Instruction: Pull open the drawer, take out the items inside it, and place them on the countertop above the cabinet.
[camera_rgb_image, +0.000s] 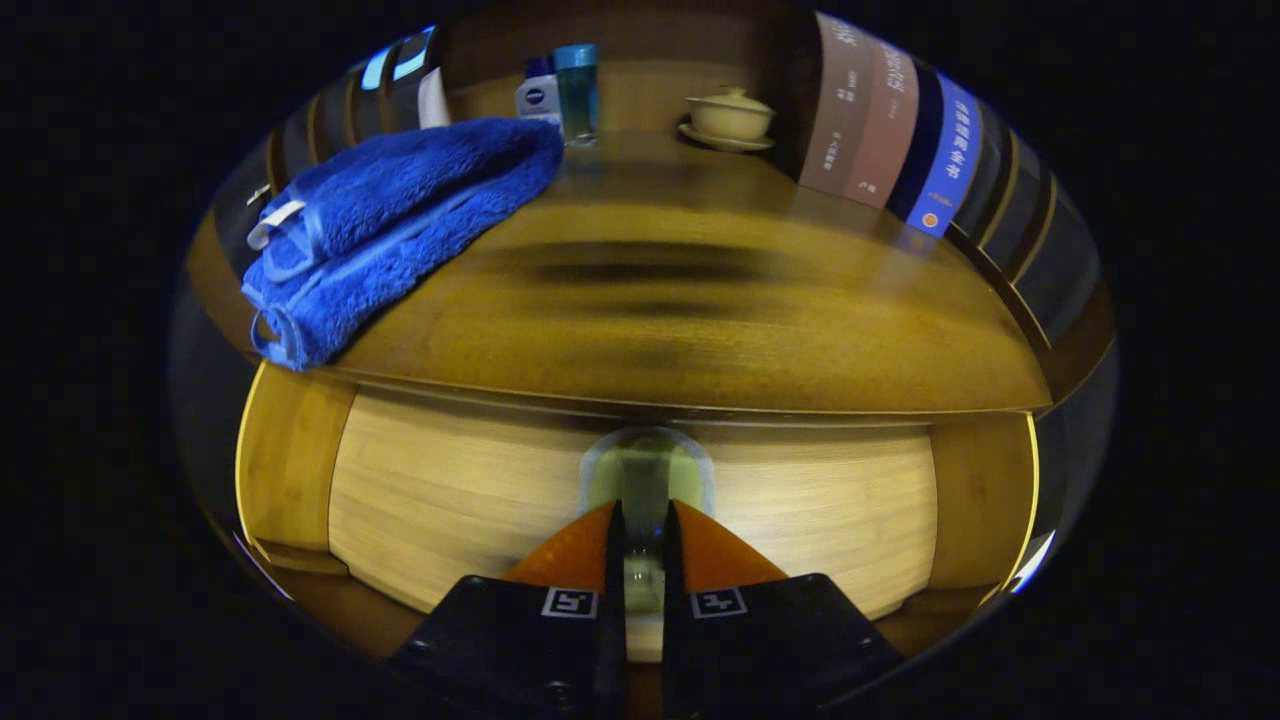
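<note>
The pale wooden drawer front (450, 500) sits just under the cabinet's countertop (700, 330), flush with the side panels as far as I can tell. A clear, greenish round knob (645, 470) stands at the middle of the drawer front. My gripper (643, 515) is right at it, its two fingers drawn close together with the knob's lower part pinched in the narrow gap between them. The inside of the drawer is hidden.
On the countertop lie a folded blue towel (390, 220) at the left, two small bottles (560, 90) at the back, a lidded cream teacup on a saucer (730, 118), and upright books (890, 130) at the right. Darker wooden side panels (290, 470) flank the drawer.
</note>
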